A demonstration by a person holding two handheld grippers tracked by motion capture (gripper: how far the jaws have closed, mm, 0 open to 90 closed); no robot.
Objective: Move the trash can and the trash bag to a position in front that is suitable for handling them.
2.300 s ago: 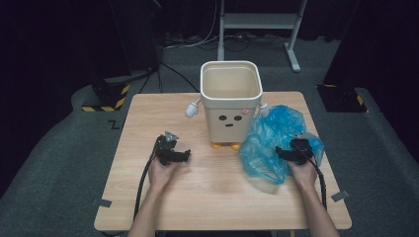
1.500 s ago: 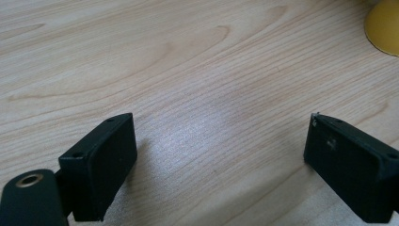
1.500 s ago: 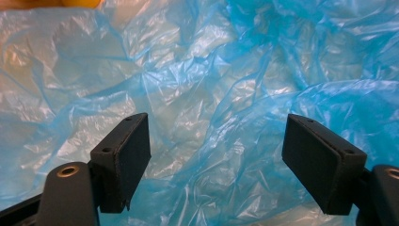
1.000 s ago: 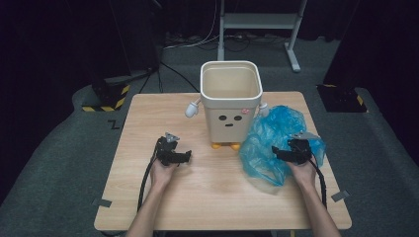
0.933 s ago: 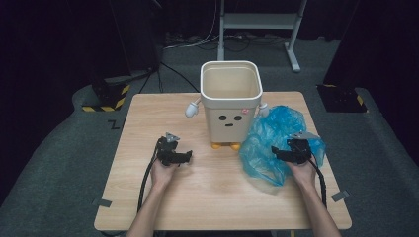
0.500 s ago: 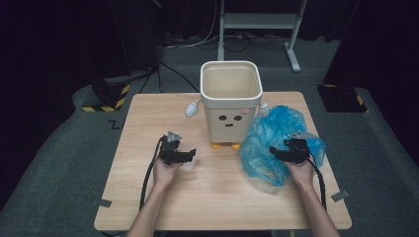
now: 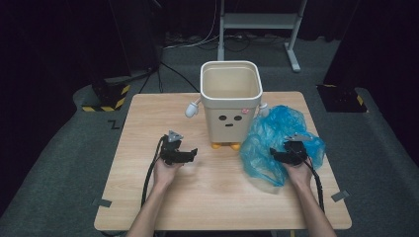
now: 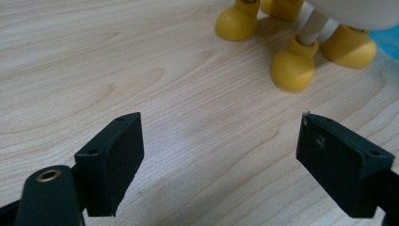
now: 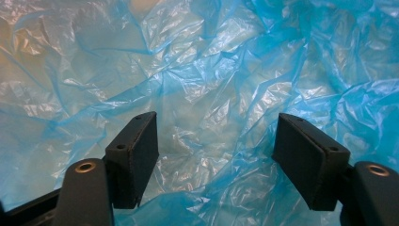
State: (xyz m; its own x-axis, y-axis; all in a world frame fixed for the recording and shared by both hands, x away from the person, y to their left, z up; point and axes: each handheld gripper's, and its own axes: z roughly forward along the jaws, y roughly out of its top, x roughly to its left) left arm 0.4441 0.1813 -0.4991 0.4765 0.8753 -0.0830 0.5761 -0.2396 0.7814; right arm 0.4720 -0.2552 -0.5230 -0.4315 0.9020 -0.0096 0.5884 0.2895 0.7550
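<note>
A wooden table [image 7: 148, 123] is standing on grey carpet [image 7: 59, 187] (tape tabs [image 7: 102, 203] are marking its near corners). A black-and-yellow striped block [image 7: 106, 96], loose cables [image 7: 190, 42] and a grey metal stand [image 7: 257, 22] are sitting behind it.

Each black claw [image 7: 193, 153] [image 7: 274, 152] carries blocky screw-holed pads [image 8: 113, 160], a grey triangular plate, a trailing black cable.

Crinkled blue bag [image 7: 269, 143], cream bin [image 7: 231, 106], yellow feet [image 8: 292, 69]
</note>
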